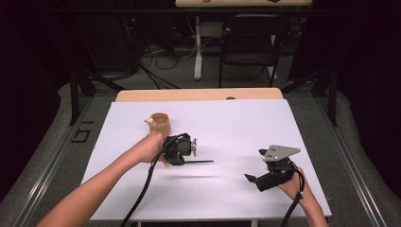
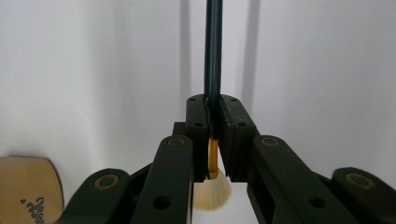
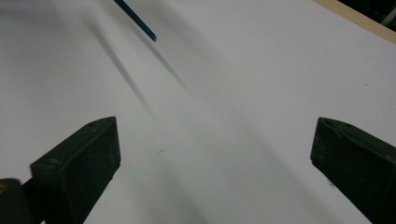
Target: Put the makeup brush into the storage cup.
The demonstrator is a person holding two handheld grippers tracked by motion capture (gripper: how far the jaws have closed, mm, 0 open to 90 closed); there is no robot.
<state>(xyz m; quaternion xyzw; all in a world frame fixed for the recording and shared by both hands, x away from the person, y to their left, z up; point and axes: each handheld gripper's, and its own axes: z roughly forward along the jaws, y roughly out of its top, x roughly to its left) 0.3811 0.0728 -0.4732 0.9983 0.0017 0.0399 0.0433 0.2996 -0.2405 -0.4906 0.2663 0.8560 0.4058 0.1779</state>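
**Dark brush clamped in the left claw**

Dark blue, the thin-handled brush (image 2: 213, 51) with a gold ferrule and pale bristles sits pinched between the left claw (image 2: 214, 109) jaws, handle level above the white bench (image 1: 227, 123). Near it stands a tan wooden cup (image 1: 160, 124); its dark lettering is too cut off to read. Well apart, the right claw (image 3: 212, 154) gapes, holding nothing.

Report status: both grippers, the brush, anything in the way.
Left gripper shut on dark-handled brush with pale bristles, handle level above white table sheet. Right gripper open, nothing between its jaws. Tan wooden cup behind left hand; path between grippers clear.
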